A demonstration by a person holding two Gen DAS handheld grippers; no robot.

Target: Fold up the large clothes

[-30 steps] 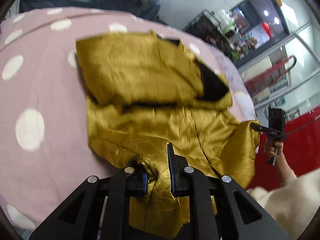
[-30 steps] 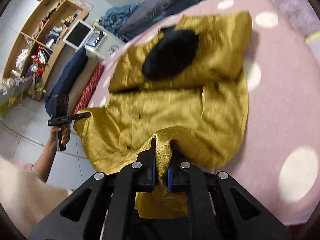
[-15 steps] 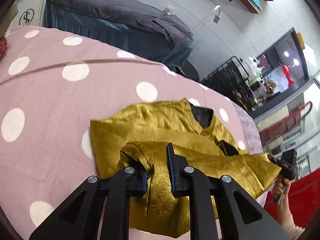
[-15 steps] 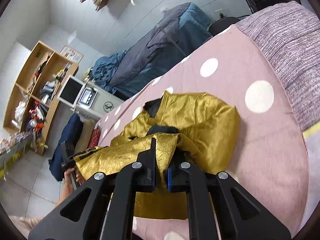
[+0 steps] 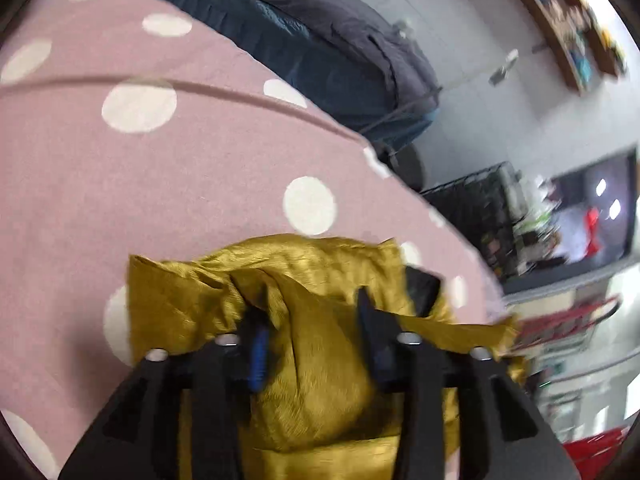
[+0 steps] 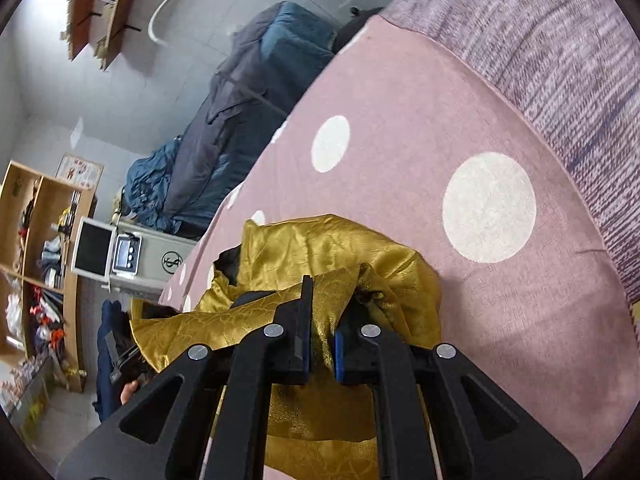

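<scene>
Mid-fold: the gold garment (image 5: 320, 272) lies bunched on the dotted bed (image 5: 200, 168), right gripper (image 6: 320, 336) pinching its hem, left gripper (image 5: 312, 340) parted around cloth, flattening left

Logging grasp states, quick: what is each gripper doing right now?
Left gripper: open, jaws apart, gold garment lying between them.
Right gripper: closed on the gold garment.
</scene>
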